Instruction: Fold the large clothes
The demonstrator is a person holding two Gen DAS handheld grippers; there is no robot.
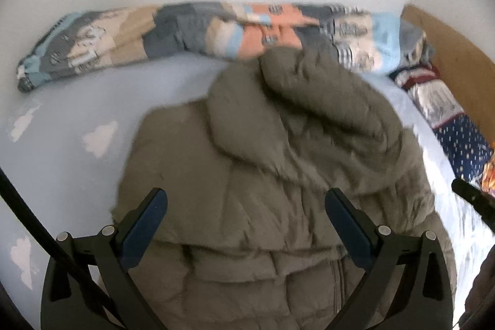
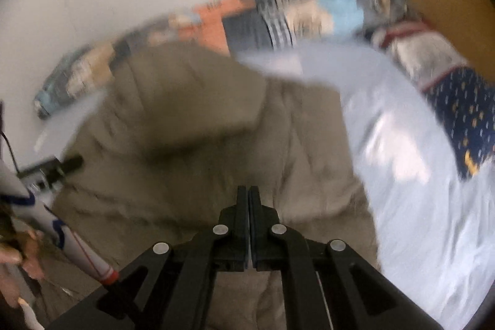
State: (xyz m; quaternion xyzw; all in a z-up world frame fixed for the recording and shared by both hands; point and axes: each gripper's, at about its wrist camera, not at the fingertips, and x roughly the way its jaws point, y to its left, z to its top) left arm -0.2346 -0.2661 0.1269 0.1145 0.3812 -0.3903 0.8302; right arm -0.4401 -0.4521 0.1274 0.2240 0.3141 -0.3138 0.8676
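A large olive-brown puffer jacket lies spread on the pale blue bedsheet, its hood bunched up toward the wall. My left gripper hovers over the jacket's lower body, open, with nothing between its blue pads. In the right wrist view the same jacket fills the middle, blurred. My right gripper is above its right half, shut, and no cloth shows between the fingertips. A black part of the right gripper pokes in at the right edge of the left wrist view.
A rolled patchwork quilt runs along the white wall behind the jacket. A navy dotted pillow and a brown headboard stand at the right. A person's hand and white sleeve hold the left gripper's handle at far left.
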